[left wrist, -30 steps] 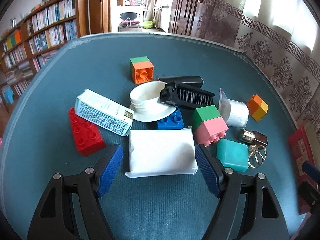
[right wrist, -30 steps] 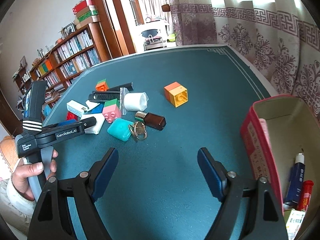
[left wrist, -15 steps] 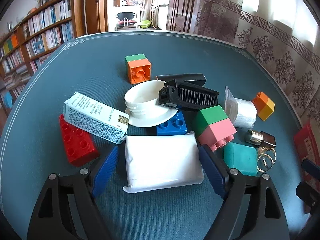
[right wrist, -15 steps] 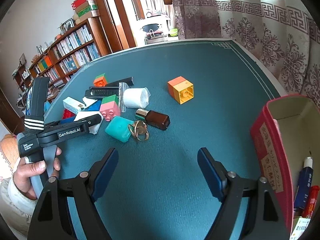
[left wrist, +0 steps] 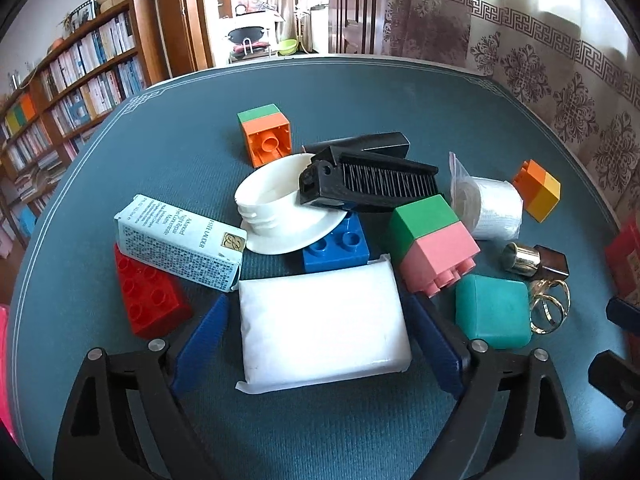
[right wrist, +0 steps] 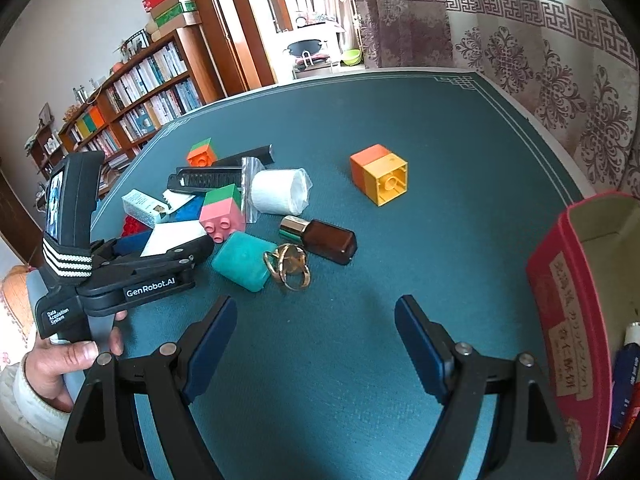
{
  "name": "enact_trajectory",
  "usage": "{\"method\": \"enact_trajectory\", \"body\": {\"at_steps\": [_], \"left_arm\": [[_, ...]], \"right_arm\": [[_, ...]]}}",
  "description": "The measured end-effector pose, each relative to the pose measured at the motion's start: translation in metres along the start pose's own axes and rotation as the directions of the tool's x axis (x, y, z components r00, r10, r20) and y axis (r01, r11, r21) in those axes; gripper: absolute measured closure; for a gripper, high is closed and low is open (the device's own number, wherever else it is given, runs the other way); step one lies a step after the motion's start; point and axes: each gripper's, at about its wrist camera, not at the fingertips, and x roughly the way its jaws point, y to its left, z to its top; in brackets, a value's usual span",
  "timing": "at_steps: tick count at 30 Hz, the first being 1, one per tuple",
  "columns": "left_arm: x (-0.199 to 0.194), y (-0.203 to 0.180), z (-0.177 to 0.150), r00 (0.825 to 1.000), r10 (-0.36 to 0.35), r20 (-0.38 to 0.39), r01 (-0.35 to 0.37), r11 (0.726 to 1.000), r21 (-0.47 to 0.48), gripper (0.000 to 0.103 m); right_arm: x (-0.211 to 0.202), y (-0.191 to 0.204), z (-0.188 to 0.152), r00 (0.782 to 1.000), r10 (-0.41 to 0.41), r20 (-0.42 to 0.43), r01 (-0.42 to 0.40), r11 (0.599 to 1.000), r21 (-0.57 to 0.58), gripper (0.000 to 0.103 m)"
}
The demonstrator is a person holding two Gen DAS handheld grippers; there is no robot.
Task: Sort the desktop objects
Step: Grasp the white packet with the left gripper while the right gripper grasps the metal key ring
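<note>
Left tool (left wrist: 320,334) released, blue pads straddling soft white rectangular packet (left wrist: 322,330) without pressing; right tool (right wrist: 316,338) released, nothing between pads, over teal felt counter (right wrist: 400,128).

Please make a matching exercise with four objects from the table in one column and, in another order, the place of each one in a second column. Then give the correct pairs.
Objects:
1. white packet
2. black comb
3. gold rings
4. orange and yellow block

Places:
A. standing alone, apart from the pile
B. between the open fingers of the left claw
C. resting on the white dish
D. beside the teal case, touching the brown bottle

Pairs: 1-B, 2-C, 3-D, 4-A
</note>
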Motion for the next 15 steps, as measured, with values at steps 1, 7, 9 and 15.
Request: {"method": "enact_trajectory", "body": {"at_steps": [1,7,9,15], "left_arm": [[0.000,0.000,0.000,1.000,0.000,0.000,0.000,1.000,0.001,0.011],[-0.006,0.004,-0.002,1.000,-0.006,0.020,0.006,1.000,-0.012,0.027],[-0.009,0.005,-0.004,1.000,-0.012,0.022,0.012,1.000,-0.014,0.028],[-0.020,0.013,-0.014,0.999,-0.030,0.031,0.032,0.998,-0.045,0.028]], "right_arm": [[0.001,0.001,0.000,1.000,0.001,-0.001,-0.001,1.000,-0.004,0.019],[0.008,0.008,0.001,1.000,-0.007,-0.006,0.007,0.999,-0.034,0.029],[0.011,0.009,0.002,1.000,-0.013,-0.012,0.012,0.999,-0.039,0.037],[0.018,0.011,0.006,1.000,-0.016,-0.016,0.015,0.999,-0.044,0.048]]}}
